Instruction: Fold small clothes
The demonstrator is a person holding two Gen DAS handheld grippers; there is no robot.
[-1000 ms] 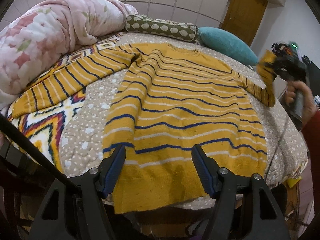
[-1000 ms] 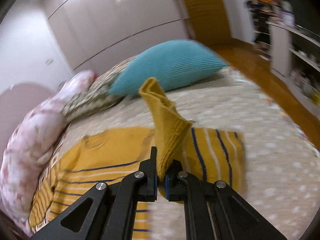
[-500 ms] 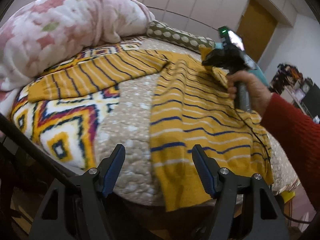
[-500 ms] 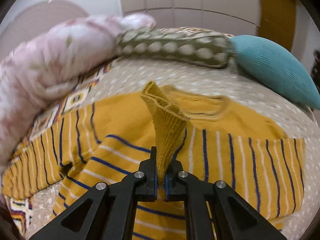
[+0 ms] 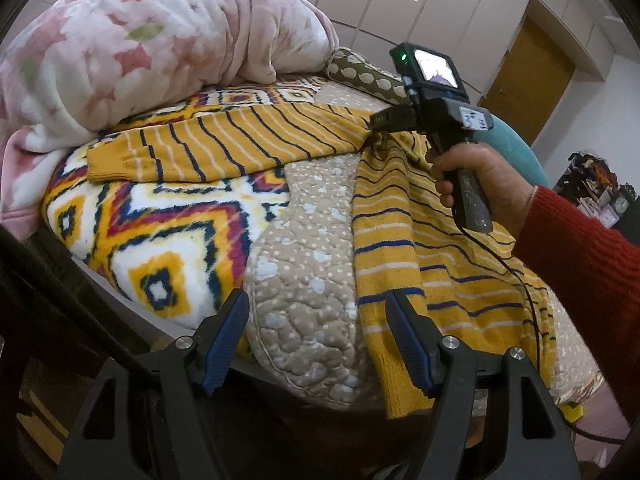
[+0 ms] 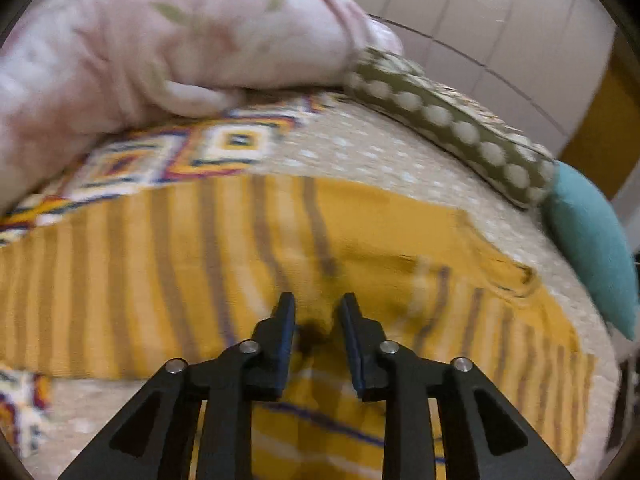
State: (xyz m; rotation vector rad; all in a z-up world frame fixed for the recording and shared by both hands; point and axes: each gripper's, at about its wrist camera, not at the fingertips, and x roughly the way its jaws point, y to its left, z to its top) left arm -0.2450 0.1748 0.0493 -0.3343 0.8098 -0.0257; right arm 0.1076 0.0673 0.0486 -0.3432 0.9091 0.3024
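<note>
Nearby, the left claw [image 5: 316, 340] hangs open above the bed [image 5: 308, 280] edge. A yellow striped sweater [image 5: 400, 248] lies spread across the bed. Farther right, the right claw [image 6: 316, 320] is opening over sweater fabric, its pads clear.

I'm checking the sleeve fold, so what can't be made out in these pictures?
- Right wrist view: motion blur smears the sweater, so the folded sleeve's cuff is unclear near the opening right gripper.
- Left wrist view: the person's hand and red sleeve hide the sweater's far side.
</note>
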